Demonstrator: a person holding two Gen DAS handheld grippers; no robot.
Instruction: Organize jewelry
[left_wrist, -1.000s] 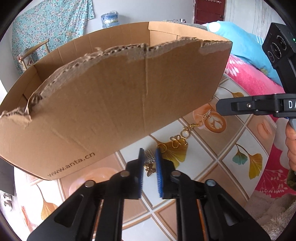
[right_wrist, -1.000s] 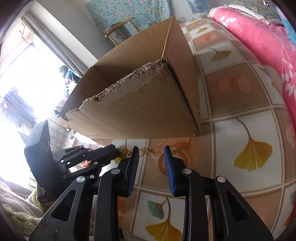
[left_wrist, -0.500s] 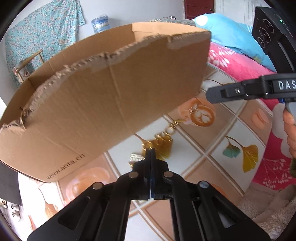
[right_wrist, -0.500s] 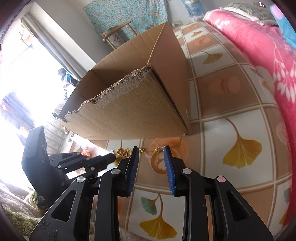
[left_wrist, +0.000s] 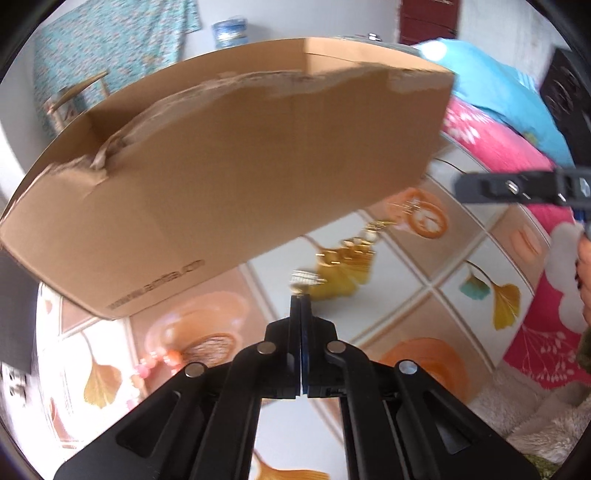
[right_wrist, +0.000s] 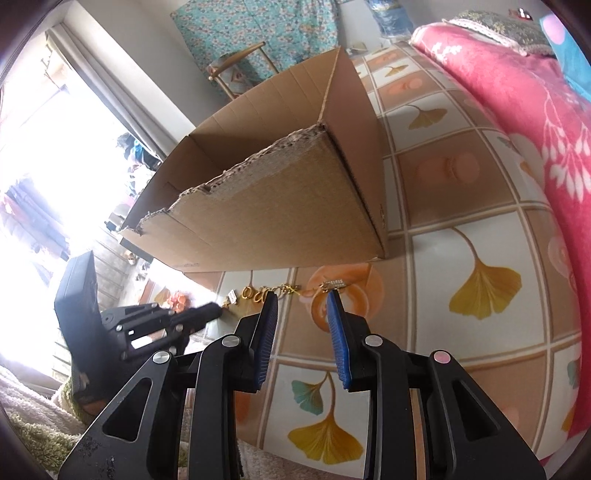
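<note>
A gold chain (left_wrist: 354, 247) with ring links and a small silver charm (left_wrist: 304, 276) lies on the patterned mat in front of the cardboard box (left_wrist: 240, 177). My left gripper (left_wrist: 300, 301) is shut, pinching the chain's near end at its tips. In the right wrist view the same chain (right_wrist: 273, 290) runs from the left gripper (right_wrist: 216, 312) to a silver charm (right_wrist: 334, 283). My right gripper (right_wrist: 303, 306) hovers just above that end, open with nothing between its pads. Its dark finger (left_wrist: 517, 186) reaches in from the right in the left wrist view.
The torn-topped box (right_wrist: 288, 206) stands right behind the chain. A pink bead string (left_wrist: 155, 363) lies left of the left gripper on the ginkgo-leaf mat (right_wrist: 480, 280). Pink bedding (right_wrist: 535, 110) borders the mat on the right, shaggy carpet (left_wrist: 535, 424) in front.
The left jaws closed on the chain's near end. The left hand then shifted sideways, so the box fills more of its view. The right gripper stayed open and almost still.
</note>
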